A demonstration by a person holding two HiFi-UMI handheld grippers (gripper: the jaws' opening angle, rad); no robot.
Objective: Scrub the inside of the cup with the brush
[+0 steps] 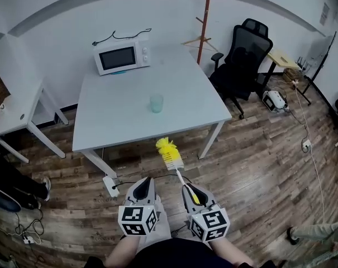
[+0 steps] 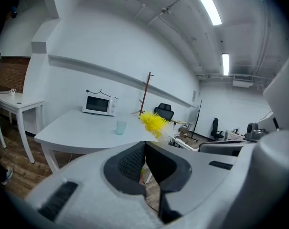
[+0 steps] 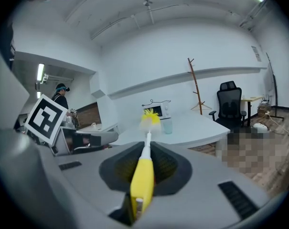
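Right tongs clamped on yellow handle of brush; rear grip leaves bristles free, likely to reach into cup. Left tongs closed, empty, probably meant to steady cup. Cup upright mid worktop, well apart from brush. Brush long axis in line with tongs, bristle head pointing toward cup.

the table is bare from near edge to cup; the microwave blocks its far-left corner.
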